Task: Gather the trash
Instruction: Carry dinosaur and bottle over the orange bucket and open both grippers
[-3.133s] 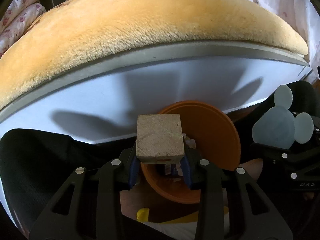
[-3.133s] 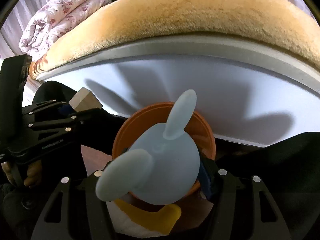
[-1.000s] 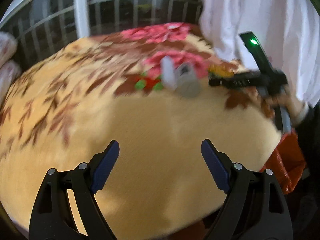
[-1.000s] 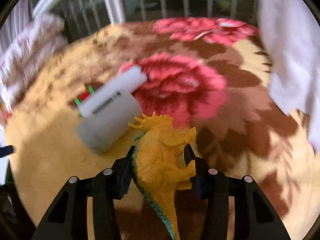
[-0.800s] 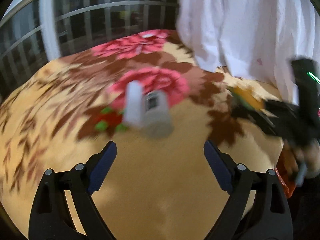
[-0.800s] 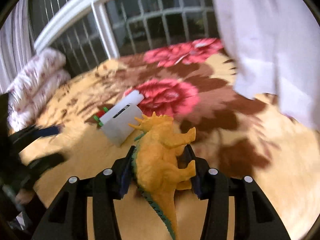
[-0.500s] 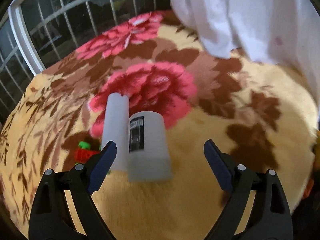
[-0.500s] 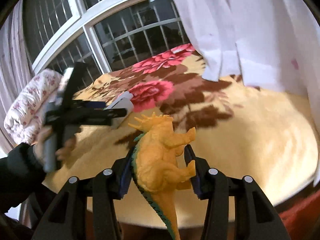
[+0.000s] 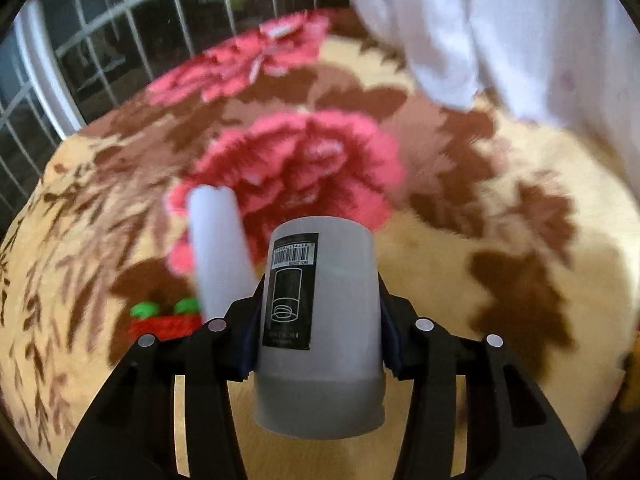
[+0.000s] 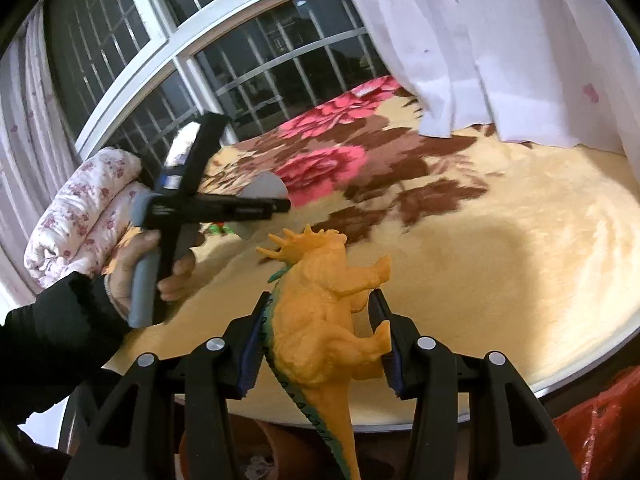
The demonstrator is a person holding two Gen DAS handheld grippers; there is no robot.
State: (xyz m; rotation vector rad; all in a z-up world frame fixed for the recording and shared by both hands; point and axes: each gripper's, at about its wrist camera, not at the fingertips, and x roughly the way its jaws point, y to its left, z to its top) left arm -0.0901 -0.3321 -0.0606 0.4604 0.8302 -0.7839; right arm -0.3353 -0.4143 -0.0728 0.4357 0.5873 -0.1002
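Note:
My left gripper point(image 9: 318, 320) is shut on a grey plastic cup point(image 9: 320, 328) with a black barcode label, over the floral blanket point(image 9: 500, 200). A white tube point(image 9: 218, 248) lies just left of the cup, and a small red and green toy point(image 9: 164, 322) lies beside that. My right gripper point(image 10: 320, 340) is shut on an orange toy dinosaur point(image 10: 320, 312) and holds it at the near edge of the bed. In the right wrist view the left gripper point(image 10: 280, 204) shows at left, with the grey cup point(image 10: 264, 188) between its fingers.
A white curtain point(image 10: 500, 40) hangs over the bed's far right. A barred window point(image 10: 260, 60) is behind the bed. A folded floral quilt point(image 10: 80, 220) lies at left. A red bag point(image 10: 600, 420) sits low right, beneath the bed edge.
My left gripper moved forward to the grey cup and shut on it. My right gripper drew back from the bed, still holding the dinosaur.

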